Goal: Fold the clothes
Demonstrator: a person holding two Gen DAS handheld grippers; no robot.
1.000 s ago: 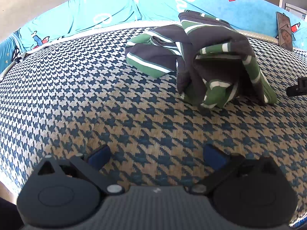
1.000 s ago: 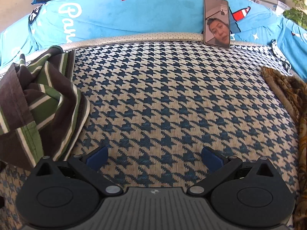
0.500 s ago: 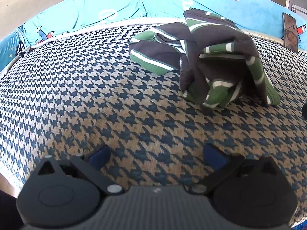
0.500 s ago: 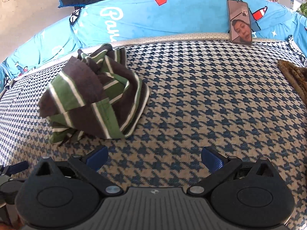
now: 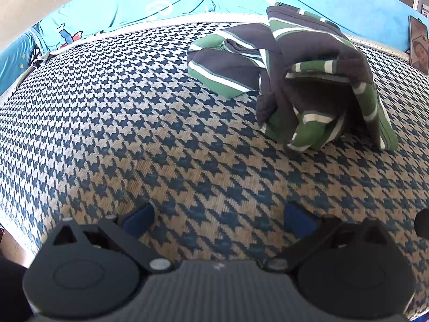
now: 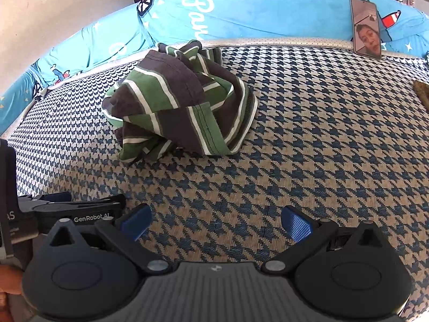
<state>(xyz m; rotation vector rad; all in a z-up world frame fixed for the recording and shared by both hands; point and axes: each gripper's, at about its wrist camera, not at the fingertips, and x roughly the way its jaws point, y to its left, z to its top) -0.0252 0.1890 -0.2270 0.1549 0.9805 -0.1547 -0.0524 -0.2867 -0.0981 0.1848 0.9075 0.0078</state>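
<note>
Each gripper is matte black plastic: two rounded lobes with a shallow disc moulded in, a ribbed grey centre panel, silver pivot screws on slanted link arms, and triangular cut-outs. The left gripper [image 5: 218, 218] and right gripper [image 6: 215, 222] both carry blue ribbed pads [image 6: 296, 226]. White "GenRobot.AI" lettering [image 6: 91, 218] marks the left unit's side

The right claw [image 6: 215, 222] is now farther back from the striped shirt [image 6: 179, 102]. The whole shirt shows, and the left claw [image 6: 67, 205] shows beside it.
</note>
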